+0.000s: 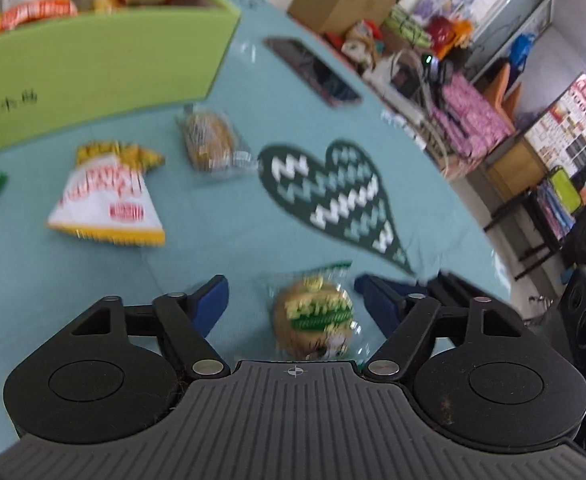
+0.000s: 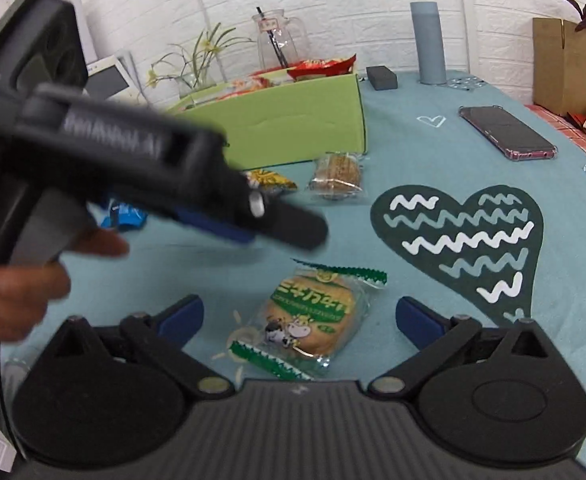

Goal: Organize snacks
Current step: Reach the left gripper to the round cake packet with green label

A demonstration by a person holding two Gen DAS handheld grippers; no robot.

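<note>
A round cookie in a clear wrapper with green edges (image 1: 313, 316) (image 2: 309, 320) lies on the teal tablecloth (image 1: 213, 240). My left gripper (image 1: 291, 284) is open, its blue pads either side of the cookie and clear of it. In the right wrist view the left gripper (image 2: 277, 228), held by a person's hand (image 2: 13, 292), hovers above and left of the cookie. My right gripper (image 2: 299, 304) is wide open with the cookie lying between its fingers, untouched. A green box (image 1: 93, 68) (image 2: 293, 120) holds several snack bags. A white, red and yellow bag (image 1: 109, 200) and a wrapped brown cake (image 1: 209, 144) (image 2: 337, 176) lie before it.
A phone (image 1: 313, 72) (image 2: 505, 132) lies right of the box. A blue packet (image 2: 125, 216) is partly hidden by the left gripper. A grey cylinder (image 2: 427, 44), a dark block (image 2: 381, 78), a glass jug (image 2: 279, 40) and a paper bag (image 2: 565, 64) stand at the far edge.
</note>
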